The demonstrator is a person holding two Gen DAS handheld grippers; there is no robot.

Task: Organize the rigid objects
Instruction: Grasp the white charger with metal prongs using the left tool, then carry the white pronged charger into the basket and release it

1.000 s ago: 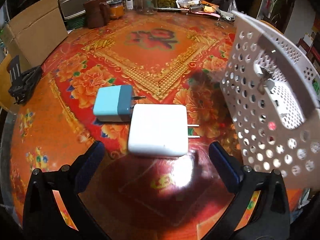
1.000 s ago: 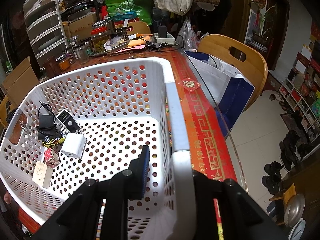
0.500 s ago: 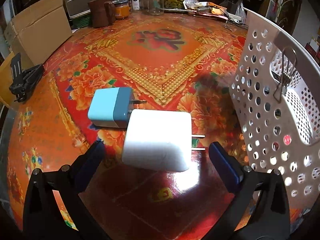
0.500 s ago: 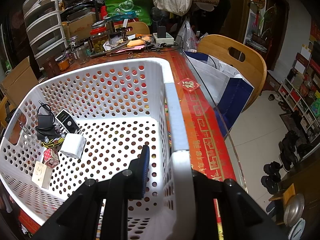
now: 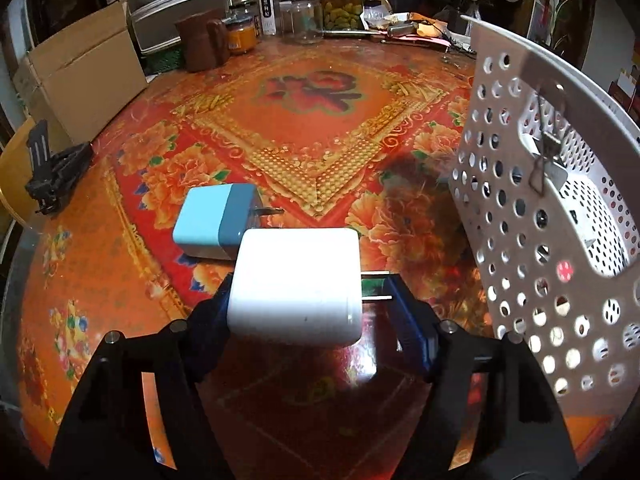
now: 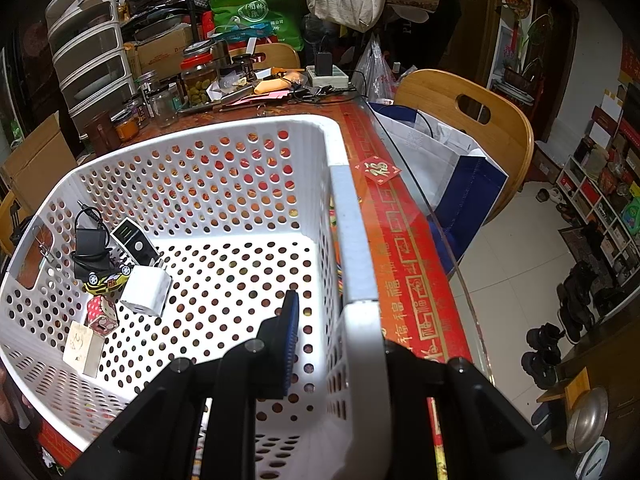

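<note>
In the left wrist view my left gripper (image 5: 308, 300) has its fingers around a large white plug charger (image 5: 296, 284) on the red flowered table; the left pad touches its side, the right pad lies against its prongs. A blue two-tone charger (image 5: 214, 222) lies just behind it. The white perforated basket (image 5: 520, 216) stands to the right. In the right wrist view my right gripper (image 6: 340, 340) is shut on the basket's near rim (image 6: 356, 272). Inside the basket lie a small white charger (image 6: 146, 290), a black adapter (image 6: 92, 252), a toy car (image 6: 108, 282) and small boxes.
A black clamp (image 5: 52, 176) lies at the table's left edge beside a cardboard box (image 5: 80, 84). Jars (image 5: 344, 4) and a brown mug (image 5: 202, 46) line the far side. A wooden chair (image 6: 468, 120) and a white-blue bag (image 6: 448, 168) stand right of the table.
My left gripper has moved forward and closed in around the white charger, from wide open behind it. The right gripper and basket have stayed still.
</note>
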